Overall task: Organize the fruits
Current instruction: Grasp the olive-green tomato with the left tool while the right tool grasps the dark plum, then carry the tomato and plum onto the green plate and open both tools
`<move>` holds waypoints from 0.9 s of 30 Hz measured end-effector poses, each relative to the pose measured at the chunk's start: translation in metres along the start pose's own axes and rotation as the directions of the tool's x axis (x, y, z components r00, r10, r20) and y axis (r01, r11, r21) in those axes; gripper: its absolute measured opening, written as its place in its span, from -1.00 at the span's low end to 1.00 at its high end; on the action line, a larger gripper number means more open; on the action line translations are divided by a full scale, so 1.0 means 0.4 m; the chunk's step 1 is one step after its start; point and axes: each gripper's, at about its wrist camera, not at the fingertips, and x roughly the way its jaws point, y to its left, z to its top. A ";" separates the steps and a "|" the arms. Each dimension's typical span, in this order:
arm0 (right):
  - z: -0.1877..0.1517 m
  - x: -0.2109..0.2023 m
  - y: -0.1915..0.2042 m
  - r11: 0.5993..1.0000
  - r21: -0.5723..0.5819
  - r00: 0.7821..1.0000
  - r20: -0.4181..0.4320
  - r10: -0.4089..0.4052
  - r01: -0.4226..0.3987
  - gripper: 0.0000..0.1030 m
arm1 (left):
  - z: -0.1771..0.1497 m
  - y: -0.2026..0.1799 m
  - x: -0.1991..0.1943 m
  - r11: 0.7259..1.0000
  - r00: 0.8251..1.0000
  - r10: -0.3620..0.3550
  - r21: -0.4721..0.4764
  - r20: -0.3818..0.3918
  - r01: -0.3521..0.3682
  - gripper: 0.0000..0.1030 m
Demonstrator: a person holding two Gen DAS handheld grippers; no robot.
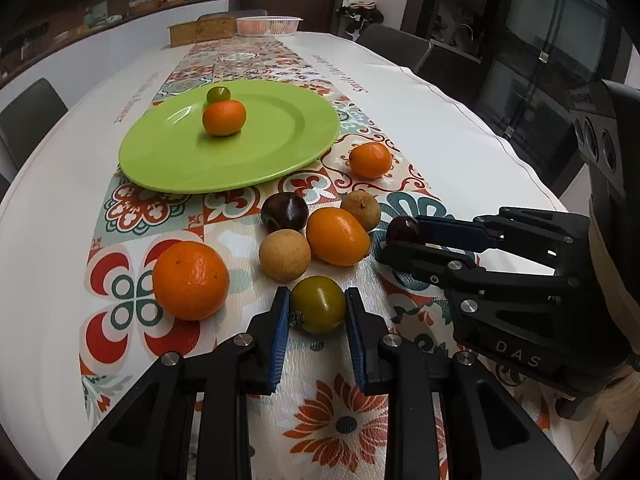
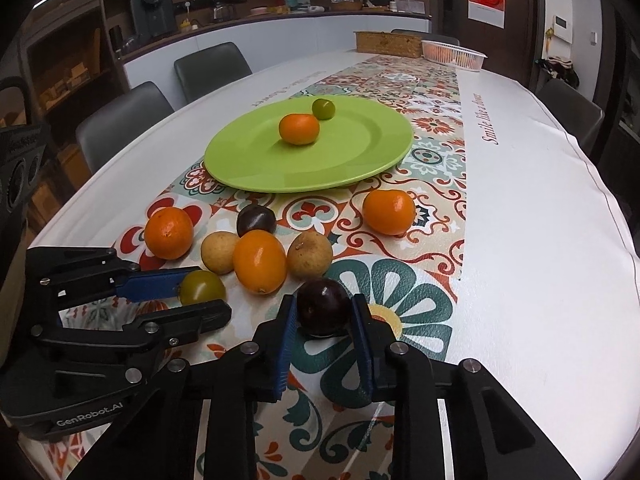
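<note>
Now your left gripper (image 1: 318,312) clamps the green fruit (image 1: 318,309) and your right gripper (image 2: 324,312) clamps the dark plum (image 2: 323,306), both still on the worktop (image 2: 532,240), with the green plate (image 2: 256,160) lying straight ahead beyond the loose fruit.

1. Left gripper (image 1: 318,306) up close: matte black plastic linkage arms with triangular cut-outs, round silver pivot screws at the joints.
2. Its fingers (image 1: 280,336) carry ribbed blue pads on the inner faces.
3. Right gripper (image 2: 324,310), same build: black frame, blue ribbed pads, silver screw heads.
4. Seen from the left wrist, the right unit's body shows raised letters "DAS" and a black camera block with round lenses above.
5. From the right wrist, the left unit's housing reads "GenRobot.AI" in pale lettering.
6. A beige sleeve (image 1: 612,276) shows behind the right unit.
</note>
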 end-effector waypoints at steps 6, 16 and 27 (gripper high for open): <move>0.000 -0.034 0.015 1.000 -0.006 1.000 0.020 0.005 -0.004 -0.46 | -0.003 -0.006 -0.032 1.000 1.000 0.006 0.000 0.022 -0.006 -0.47; -0.002 -0.103 0.047 1.000 -0.006 0.999 0.051 0.001 -0.001 -0.46 | -0.008 -0.016 -0.113 1.000 0.997 0.022 0.004 0.073 -0.022 -0.47; 0.004 -0.183 0.087 1.000 0.000 0.995 0.103 -0.016 0.016 -0.46 | 0.000 -0.025 -0.209 0.999 0.989 0.044 -0.001 0.142 -0.044 -0.47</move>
